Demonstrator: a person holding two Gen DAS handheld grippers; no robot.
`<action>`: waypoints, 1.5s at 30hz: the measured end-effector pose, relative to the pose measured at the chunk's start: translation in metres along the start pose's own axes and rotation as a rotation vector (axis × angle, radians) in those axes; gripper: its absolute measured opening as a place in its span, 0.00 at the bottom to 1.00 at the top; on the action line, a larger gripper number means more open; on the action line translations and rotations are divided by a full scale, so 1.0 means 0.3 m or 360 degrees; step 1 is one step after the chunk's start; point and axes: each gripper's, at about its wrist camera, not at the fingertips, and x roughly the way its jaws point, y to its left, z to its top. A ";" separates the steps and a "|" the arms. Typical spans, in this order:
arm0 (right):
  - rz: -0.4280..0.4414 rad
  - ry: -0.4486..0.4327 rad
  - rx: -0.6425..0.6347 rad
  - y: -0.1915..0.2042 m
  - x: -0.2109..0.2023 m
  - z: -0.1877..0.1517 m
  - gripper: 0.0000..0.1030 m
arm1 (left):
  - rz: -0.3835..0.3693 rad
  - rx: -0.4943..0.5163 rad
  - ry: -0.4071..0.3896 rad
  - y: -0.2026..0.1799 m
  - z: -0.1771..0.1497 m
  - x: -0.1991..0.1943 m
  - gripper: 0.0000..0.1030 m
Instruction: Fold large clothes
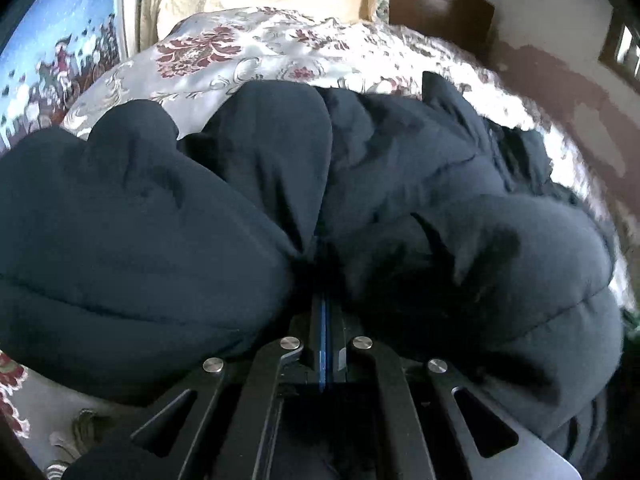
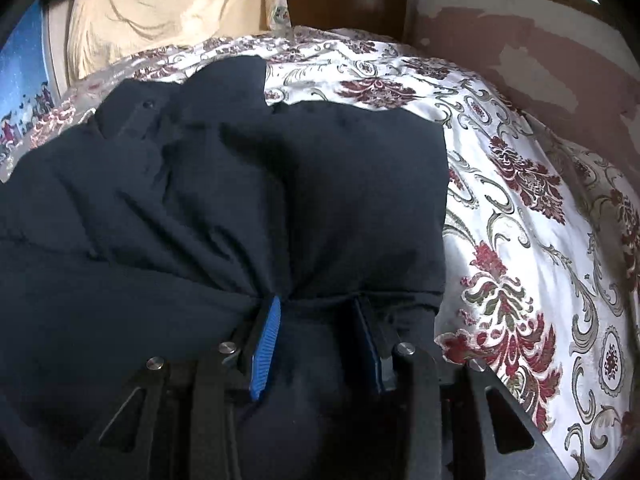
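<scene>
So the left gripper [image 1: 323, 264] is pinched tight on a fold of the puffy dark navy quilted jacket [image 1: 160, 216]. Right gripper [image 2: 320, 300] sits partly open, a thick bunch of that jacket [image 2: 224, 184] between its blue-padded fingers [image 2: 266, 332], near the right edge of the floral white-and-maroon bedspread [image 2: 520, 240].

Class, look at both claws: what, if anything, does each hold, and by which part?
Both hold the dark padded jacket. The left claw is shut on a pinched fold of it; the right claw grips bunched fabric near its edge.

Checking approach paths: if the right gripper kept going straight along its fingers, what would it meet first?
The dark padded jacket. The right gripper already has its fabric bunched between its fingers, so it would only push deeper into it; the floral bedspread probably lies beneath.
</scene>
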 end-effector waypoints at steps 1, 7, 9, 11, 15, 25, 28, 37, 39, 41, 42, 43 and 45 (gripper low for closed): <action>0.0006 -0.0010 0.0008 -0.001 -0.012 0.005 0.35 | -0.0020 -0.0039 0.0002 0.015 0.005 -0.022 0.00; 0.0070 -0.0163 0.0021 0.046 -0.190 0.035 0.69 | -0.0160 -0.0274 -0.0004 0.143 0.022 -0.227 0.53; 0.0118 -0.0216 -0.0044 0.117 -0.272 0.041 0.71 | -0.0203 -0.0359 -0.0112 0.206 0.016 -0.328 0.62; 0.0155 -0.0259 -0.0105 0.195 -0.341 0.048 0.77 | -0.0219 -0.0414 -0.0167 0.273 0.007 -0.408 0.69; 0.0307 -0.0322 -0.0205 0.402 -0.443 0.064 0.87 | -0.0099 -0.0562 -0.0253 0.465 -0.021 -0.558 0.76; 0.0274 -0.0367 -0.0386 0.933 -0.373 0.083 0.88 | -0.0030 -0.1155 -0.0356 1.045 -0.169 -0.695 0.77; 0.0180 -0.0373 -0.0393 1.000 -0.307 0.076 0.88 | -0.0147 -0.1362 -0.0338 1.167 -0.203 -0.671 0.77; -0.0013 -0.0348 -0.0617 1.110 -0.128 -0.050 1.00 | -0.0396 -0.1827 -0.0325 1.403 -0.192 -0.527 0.77; -0.0006 -0.0353 -0.0625 1.107 -0.119 -0.055 1.00 | -0.0418 -0.1910 -0.0311 1.443 -0.193 -0.495 0.75; 0.0026 -0.0346 -0.0601 1.095 -0.112 -0.052 1.00 | -0.0433 -0.1961 -0.0334 1.482 -0.197 -0.483 0.71; 0.0041 -0.0343 -0.0592 1.091 -0.106 -0.051 1.00 | -0.0440 -0.1968 -0.0371 1.493 -0.197 -0.487 0.58; 0.0047 -0.0343 -0.0587 1.091 -0.104 -0.051 1.00 | -0.0437 -0.1957 -0.0383 1.498 -0.193 -0.494 0.43; 0.0053 -0.0353 -0.0587 1.091 -0.098 -0.060 1.00 | -0.0402 -0.1910 -0.0393 1.496 -0.177 -0.502 0.19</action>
